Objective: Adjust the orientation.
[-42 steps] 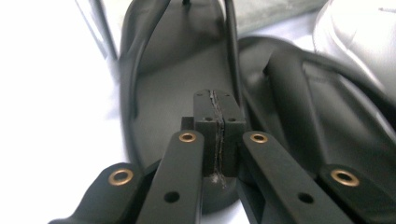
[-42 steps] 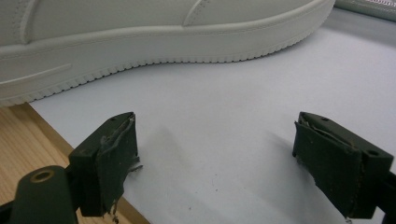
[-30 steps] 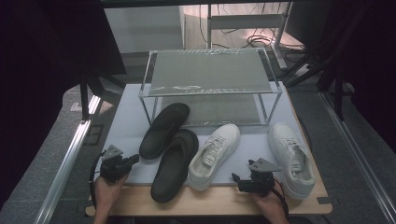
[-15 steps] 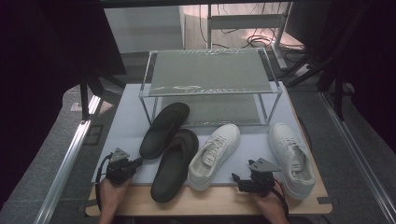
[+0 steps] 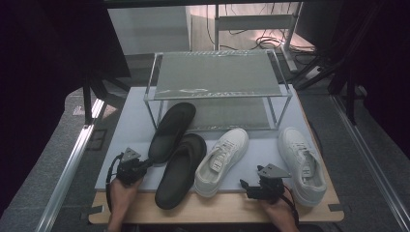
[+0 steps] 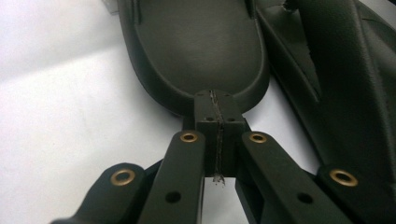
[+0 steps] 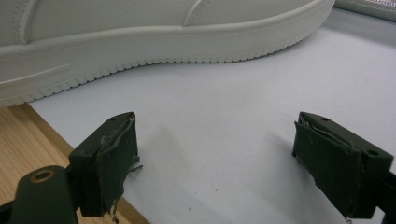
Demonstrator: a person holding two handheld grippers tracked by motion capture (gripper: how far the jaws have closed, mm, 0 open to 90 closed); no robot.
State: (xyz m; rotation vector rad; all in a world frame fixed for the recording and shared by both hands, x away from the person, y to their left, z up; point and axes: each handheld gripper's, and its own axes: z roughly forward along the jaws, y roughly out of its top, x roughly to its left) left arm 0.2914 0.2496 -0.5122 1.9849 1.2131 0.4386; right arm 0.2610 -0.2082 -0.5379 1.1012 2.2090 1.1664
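Two black slippers lie on the pale mat [image 5: 128,133]: one [image 5: 171,128] runs toward the rack, the other [image 5: 181,169] lies beside it. My left gripper [image 5: 146,163] is shut with nothing in it. In the left gripper view its joined tips [image 6: 217,111] sit right at the heel rim of the first slipper [image 6: 196,42], with the second slipper [image 6: 341,70] to the right. My right gripper [image 5: 245,184] is open above bare mat. In the right gripper view, its gripper [image 7: 215,161] faces the sole of a white sneaker [image 7: 140,28].
A two-shelf rack [image 5: 217,72] with a metal frame stands at the back of the mat. One white sneaker [image 5: 222,157] lies in the middle and a second [image 5: 302,162] at the right. A wooden table edge [image 5: 217,209] runs along the front. Dark floor and metal rails flank the table.
My left gripper has slid right and slightly forward, up to the heel of the first slipper. The right gripper and the shoes have stayed where they were.
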